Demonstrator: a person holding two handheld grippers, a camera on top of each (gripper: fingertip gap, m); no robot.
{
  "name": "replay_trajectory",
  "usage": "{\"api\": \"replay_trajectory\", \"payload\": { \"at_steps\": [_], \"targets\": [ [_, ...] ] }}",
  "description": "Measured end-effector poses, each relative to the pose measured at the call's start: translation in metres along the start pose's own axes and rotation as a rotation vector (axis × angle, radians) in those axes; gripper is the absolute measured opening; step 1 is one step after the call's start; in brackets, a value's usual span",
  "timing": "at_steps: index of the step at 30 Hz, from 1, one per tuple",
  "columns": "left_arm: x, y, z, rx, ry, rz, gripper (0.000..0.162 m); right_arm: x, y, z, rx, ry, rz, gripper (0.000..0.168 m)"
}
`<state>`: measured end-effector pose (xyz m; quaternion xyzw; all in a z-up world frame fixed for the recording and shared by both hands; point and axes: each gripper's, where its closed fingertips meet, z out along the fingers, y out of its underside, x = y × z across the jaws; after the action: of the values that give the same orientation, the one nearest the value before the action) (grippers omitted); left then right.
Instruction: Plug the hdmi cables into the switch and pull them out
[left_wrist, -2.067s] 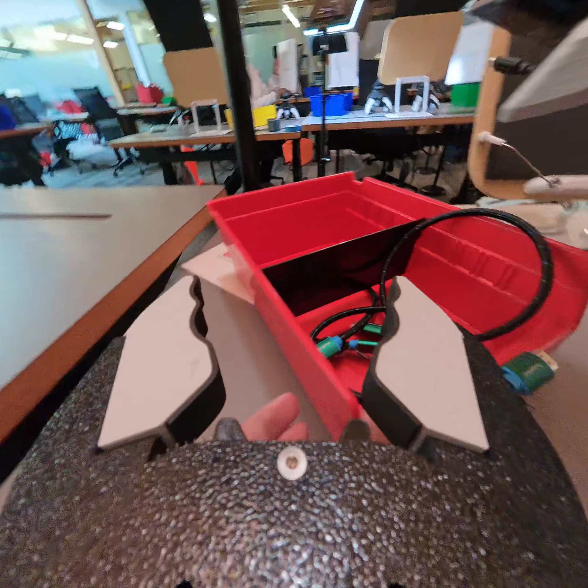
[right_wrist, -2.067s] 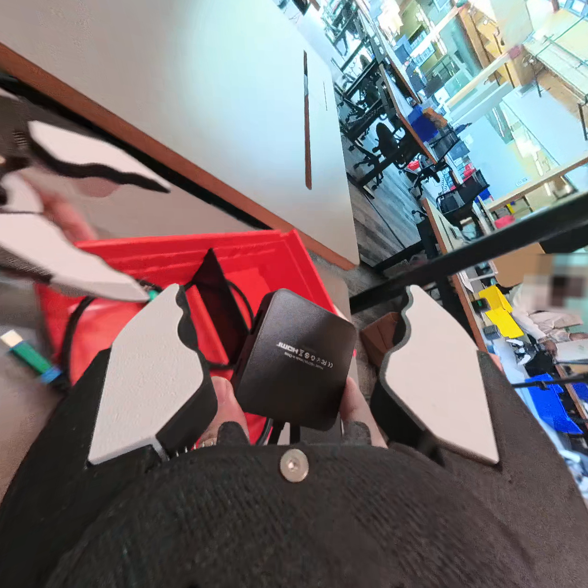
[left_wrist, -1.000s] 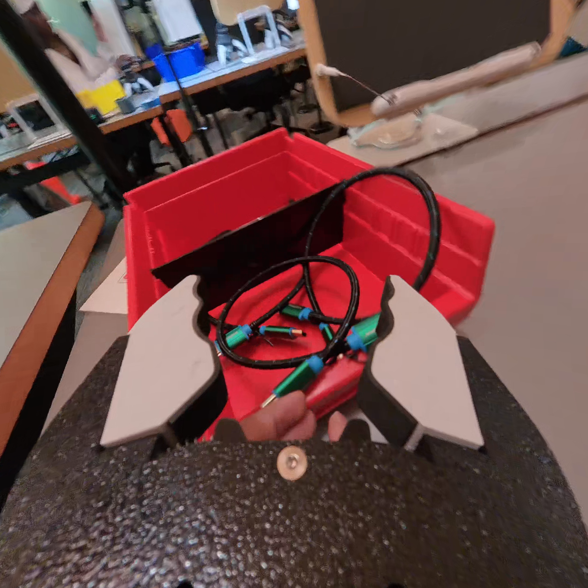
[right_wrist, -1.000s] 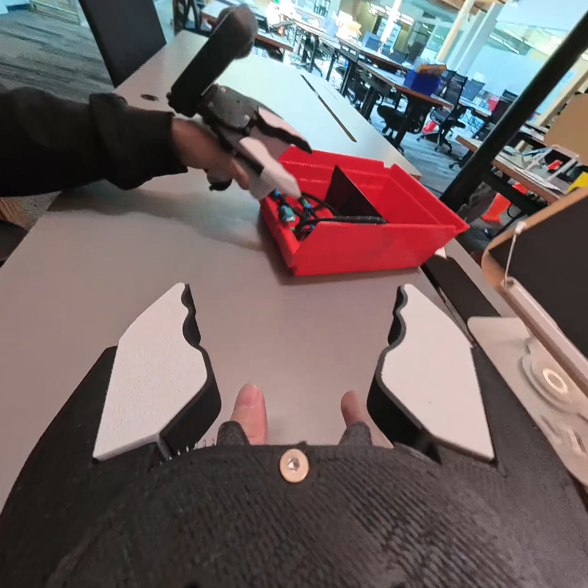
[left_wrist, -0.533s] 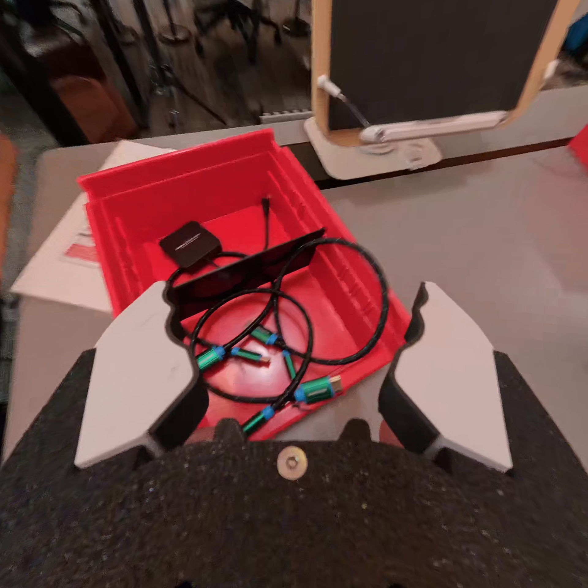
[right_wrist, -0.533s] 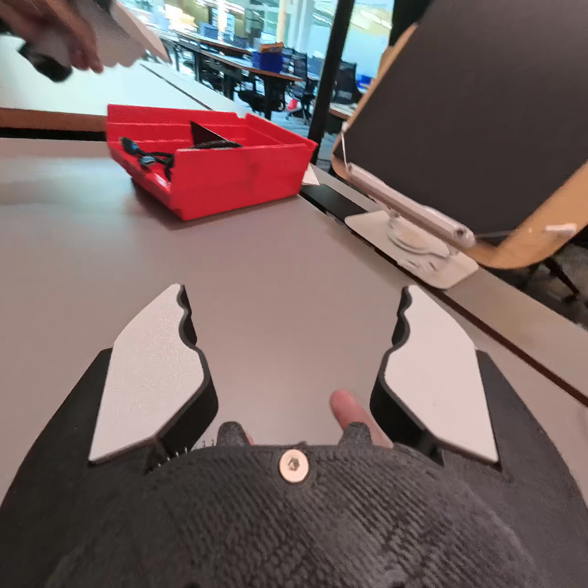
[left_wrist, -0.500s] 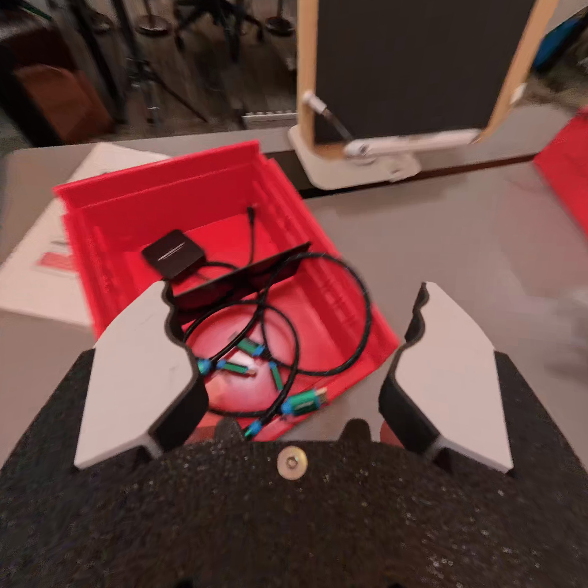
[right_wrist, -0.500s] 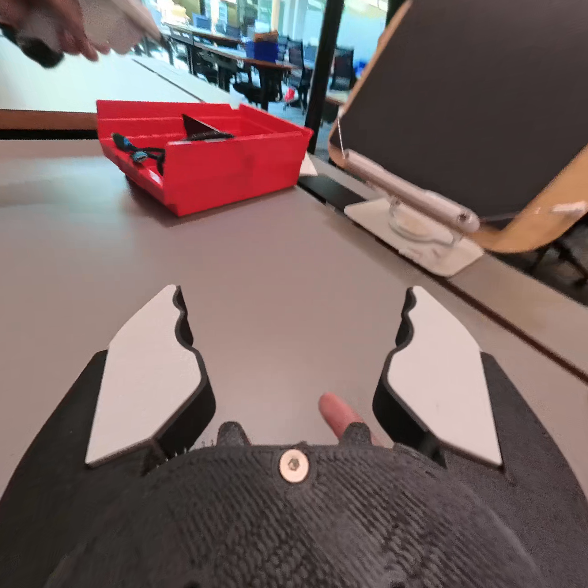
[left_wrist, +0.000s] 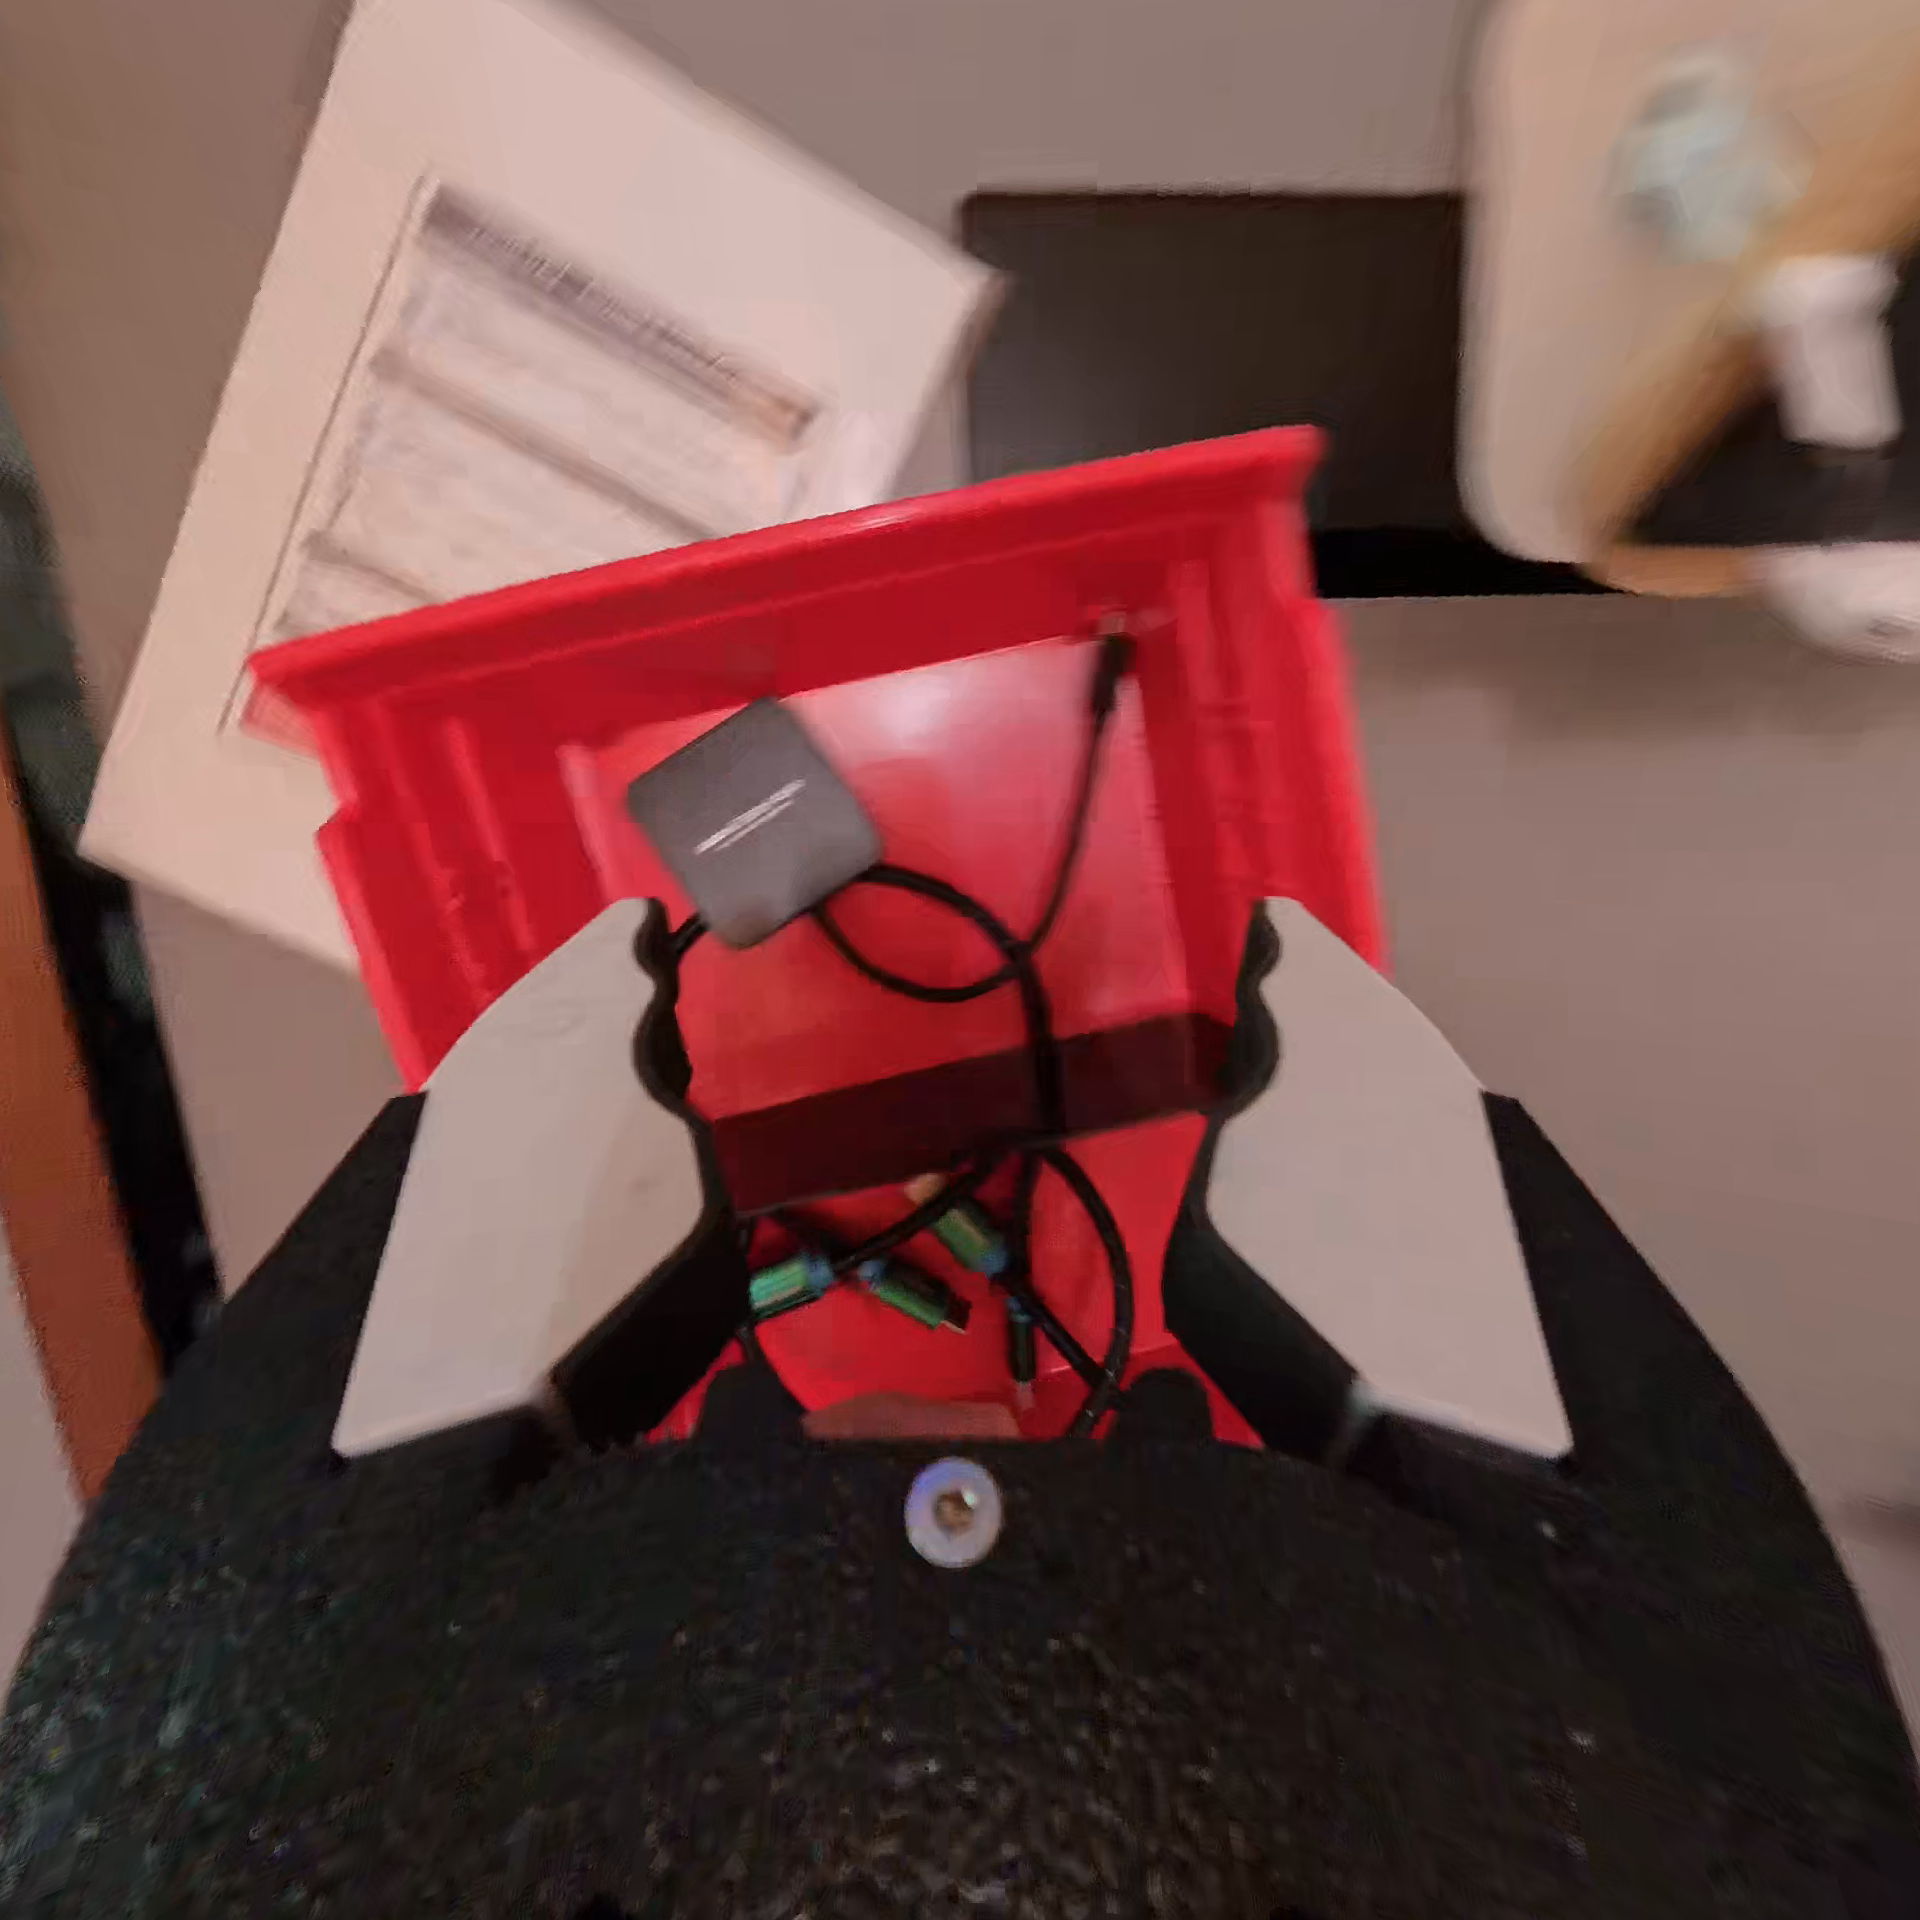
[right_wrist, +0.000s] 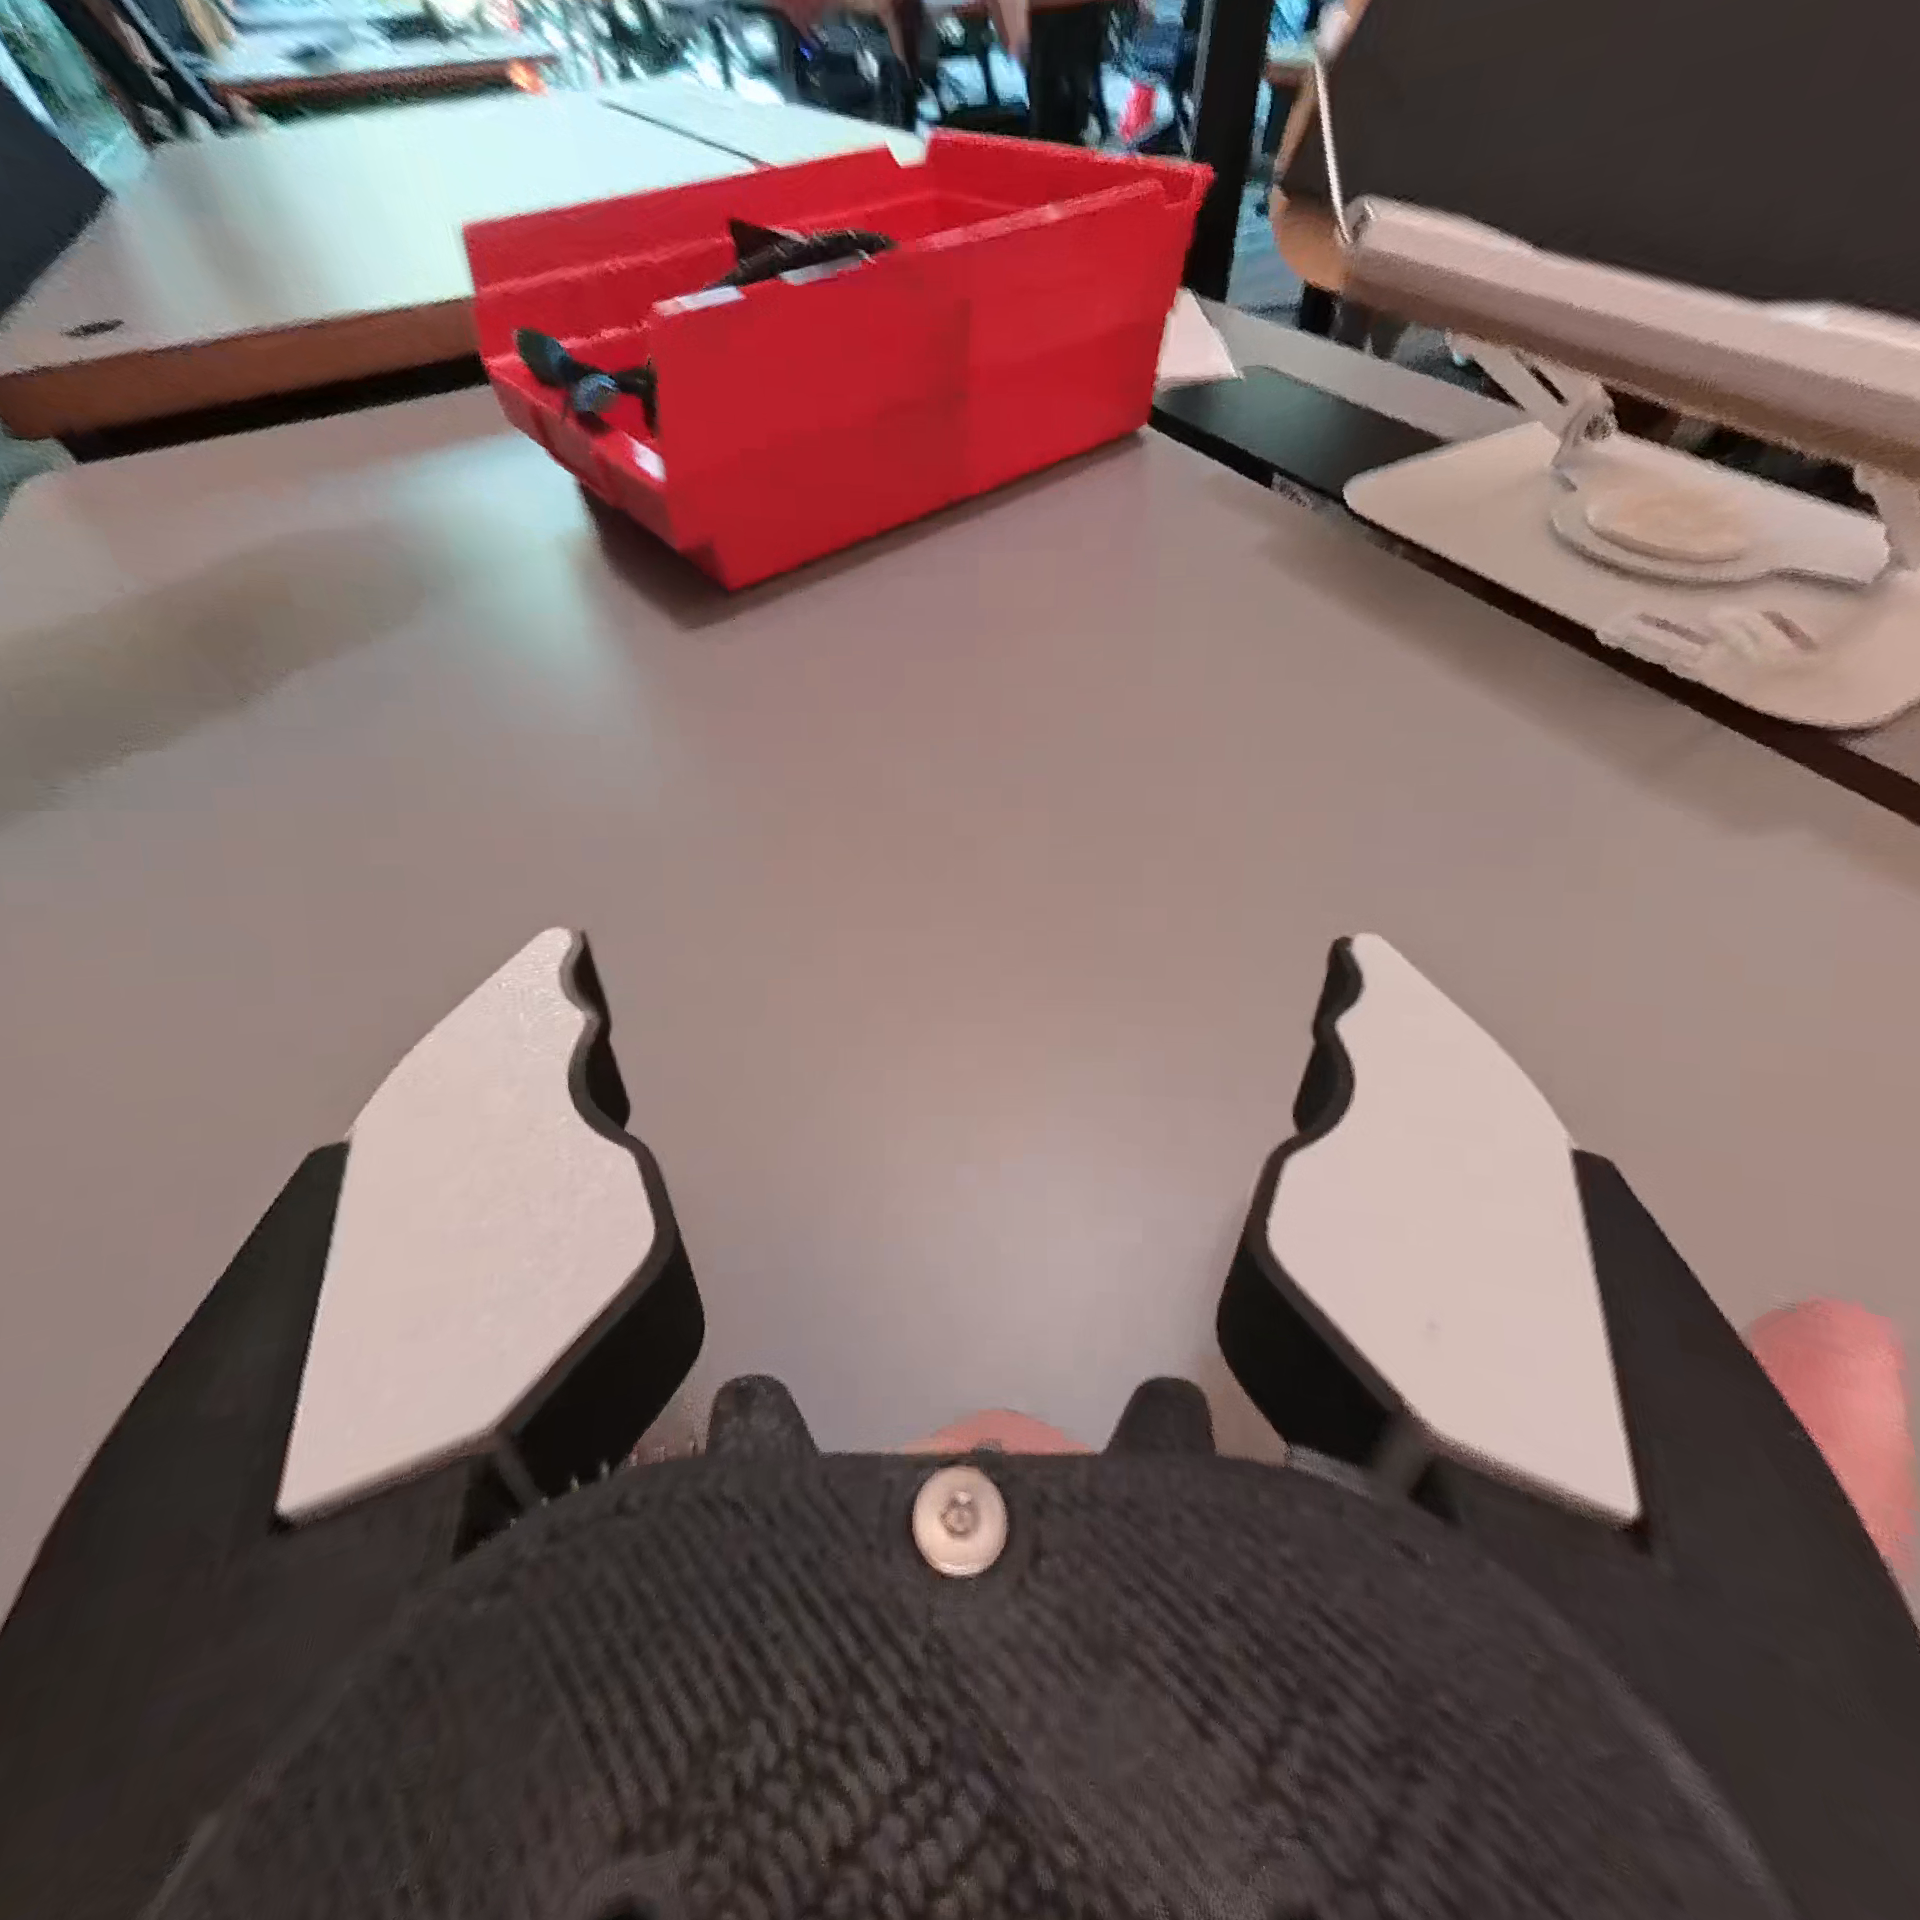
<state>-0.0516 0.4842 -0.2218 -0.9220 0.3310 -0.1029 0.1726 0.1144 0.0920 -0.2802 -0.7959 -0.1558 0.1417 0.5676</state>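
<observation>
A red bin (left_wrist: 520, 831) sits on the grey table. In its far compartment lies the dark grey square switch (left_wrist: 753, 836) with a thin black lead. A black divider (left_wrist: 956, 1132) crosses the bin. In the near compartment lie black cables with green and blue plugs (left_wrist: 899, 1294). My left gripper (left_wrist: 951, 925) is open and empty, above the bin looking down into it. My right gripper (right_wrist: 961, 945) is open and empty, low over bare table, well short of the bin (right_wrist: 883, 384). The left gripper does not show in the right wrist view.
A white printed sheet (left_wrist: 520, 416) lies under the bin's far left corner. A black pad (left_wrist: 1205, 353) lies beyond the bin. A white stand base (right_wrist: 1621, 561) with a dark wood-framed board (right_wrist: 1662, 125) stands at the right. Another table (right_wrist: 260, 239) is to the left.
My left gripper has risen and tipped from the bin's front to look down over it, so the switch now shows. My right gripper has swung to face the bin. Both stay open.
</observation>
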Motion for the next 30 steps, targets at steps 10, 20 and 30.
{"api": "replay_trajectory", "payload": {
  "at_steps": [10,20,30],
  "targets": [
    [-0.046,0.032,0.085,-0.394,-0.252,-0.119,0.075,0.003,-0.01,0.002,0.084,0.029,0.003,0.115],
    [-0.055,0.055,0.109,-0.394,-0.11,-0.218,0.072,0.01,-0.014,0.0,0.114,0.052,0.044,0.11],
    [-0.003,-0.016,0.014,0.208,0.429,-0.07,0.071,0.013,-0.016,-0.004,0.14,0.05,0.067,0.107]
  ]
}}
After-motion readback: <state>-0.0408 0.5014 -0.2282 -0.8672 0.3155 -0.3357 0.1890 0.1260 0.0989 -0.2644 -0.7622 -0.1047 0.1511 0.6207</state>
